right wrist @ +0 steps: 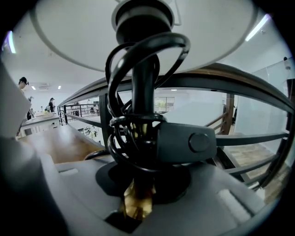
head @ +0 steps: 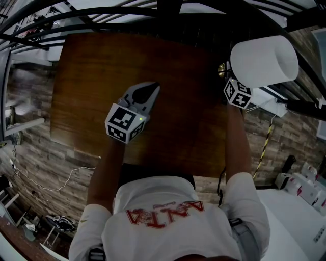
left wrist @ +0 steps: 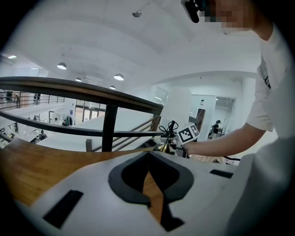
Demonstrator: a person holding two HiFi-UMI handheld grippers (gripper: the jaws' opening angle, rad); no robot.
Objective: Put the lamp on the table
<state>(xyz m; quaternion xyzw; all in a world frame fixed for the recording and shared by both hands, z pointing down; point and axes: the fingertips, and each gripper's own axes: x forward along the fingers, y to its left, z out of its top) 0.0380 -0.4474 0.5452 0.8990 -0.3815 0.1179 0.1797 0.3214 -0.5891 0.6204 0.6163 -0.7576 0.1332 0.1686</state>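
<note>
The lamp has a white shade and a brass stem. A black cord with an inline switch is wound round that stem. My right gripper is shut on the stem and holds the lamp beside the right edge of the brown wooden table. The base is hidden. Over the table's middle, my left gripper is shut with nothing in it, its tips meeting in the left gripper view. That view also shows the right gripper's marker cube at the table's far side.
A black metal railing runs past the far side of the table, and more bars cross the top of the head view. Stone-patterned floor lies far below on the left, with a white cable on it. White boxes stand lower right.
</note>
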